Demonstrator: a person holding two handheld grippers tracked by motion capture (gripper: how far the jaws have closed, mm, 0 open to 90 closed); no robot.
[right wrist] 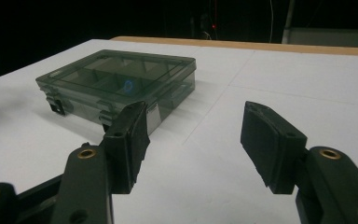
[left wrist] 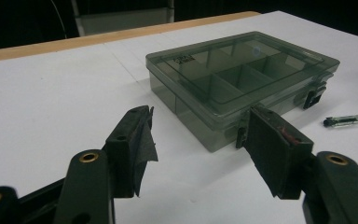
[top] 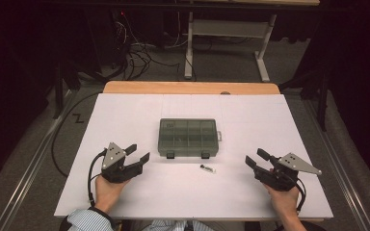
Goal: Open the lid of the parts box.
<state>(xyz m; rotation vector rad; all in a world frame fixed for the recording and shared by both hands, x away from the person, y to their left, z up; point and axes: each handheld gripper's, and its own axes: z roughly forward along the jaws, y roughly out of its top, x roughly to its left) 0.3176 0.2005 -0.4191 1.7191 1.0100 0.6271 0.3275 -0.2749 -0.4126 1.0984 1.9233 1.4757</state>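
Resting on a white desk (top: 125, 192) with a wooden far edge, dark room and cables behind: closed smoky compartment box (top: 188, 137) at centre, small vial (top: 207, 168) just before it. Left gripper (top: 137, 155) and right gripper (top: 256, 160) flanking, jaws open, empty.

closed grey compartment box (top: 188, 137) mid-table, small vial (top: 207, 168) just before it, left claw (top: 139, 153) and right claw (top: 254, 158) spread wide either side

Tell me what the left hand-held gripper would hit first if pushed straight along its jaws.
Probably the near front corner of the closed organizer box, by its latch. The left hand-held gripper is open and aimed there; depth is unclear.
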